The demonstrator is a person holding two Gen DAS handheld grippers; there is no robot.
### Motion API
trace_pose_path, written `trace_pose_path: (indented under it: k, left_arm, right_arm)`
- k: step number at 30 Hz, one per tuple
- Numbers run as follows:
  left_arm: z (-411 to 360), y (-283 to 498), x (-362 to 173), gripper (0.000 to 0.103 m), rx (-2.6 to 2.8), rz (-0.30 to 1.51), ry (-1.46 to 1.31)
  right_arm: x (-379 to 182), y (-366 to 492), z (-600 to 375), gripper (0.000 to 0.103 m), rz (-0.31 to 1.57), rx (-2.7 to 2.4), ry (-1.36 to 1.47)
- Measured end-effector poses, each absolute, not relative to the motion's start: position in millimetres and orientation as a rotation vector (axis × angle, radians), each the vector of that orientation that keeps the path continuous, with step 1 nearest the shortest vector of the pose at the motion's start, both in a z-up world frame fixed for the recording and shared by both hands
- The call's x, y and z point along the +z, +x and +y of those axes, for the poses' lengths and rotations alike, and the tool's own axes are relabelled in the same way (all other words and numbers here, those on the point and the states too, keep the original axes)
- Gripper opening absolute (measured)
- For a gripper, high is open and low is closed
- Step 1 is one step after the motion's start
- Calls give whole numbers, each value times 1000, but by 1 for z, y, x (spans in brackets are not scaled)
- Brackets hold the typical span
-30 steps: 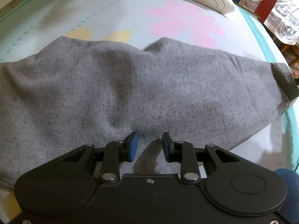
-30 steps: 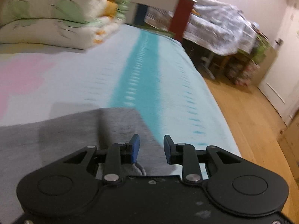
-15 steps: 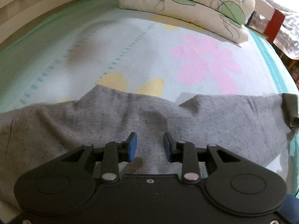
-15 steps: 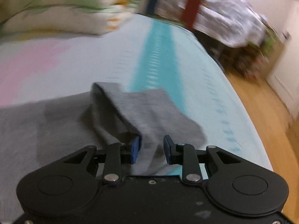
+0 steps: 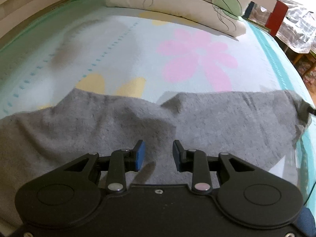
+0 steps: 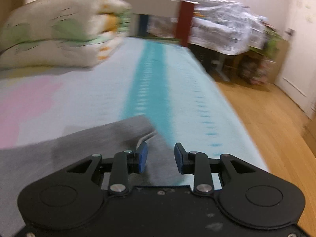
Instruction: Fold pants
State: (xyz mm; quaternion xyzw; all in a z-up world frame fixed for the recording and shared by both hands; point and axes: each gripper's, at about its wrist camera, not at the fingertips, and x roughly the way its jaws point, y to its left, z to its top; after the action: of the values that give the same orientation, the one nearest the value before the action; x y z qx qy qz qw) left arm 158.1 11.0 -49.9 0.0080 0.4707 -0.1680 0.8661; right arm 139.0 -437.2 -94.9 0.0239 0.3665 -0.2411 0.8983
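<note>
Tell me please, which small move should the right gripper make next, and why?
Probably lower and shut the right gripper on the cuffed end of the grey pants. Its jaws stand open over that end, and the pants still lie spread along the bed.

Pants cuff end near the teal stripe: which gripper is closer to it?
Right. The right gripper hovers at the cuff; the left gripper is over the pants mid-length.

The pants (image 5: 122, 126) lie spread across the near part of the bed (image 5: 138, 55), with the stacked bedding (image 5: 177, 6) behind them at the far end. The left gripper (image 5: 158, 154) sits over the pants' middle; the right gripper (image 6: 161, 159) sits over their end near the bed's right edge, the floor (image 6: 266, 122) beyond
</note>
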Motion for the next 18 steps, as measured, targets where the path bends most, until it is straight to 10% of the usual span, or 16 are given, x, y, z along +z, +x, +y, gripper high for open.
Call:
trace_pose_path:
  k: [18]
  left_arm:
    - [10,162,-54,40,-341,1016,-1]
  right_arm:
    - [-98,103,-499,35,794,-586,335]
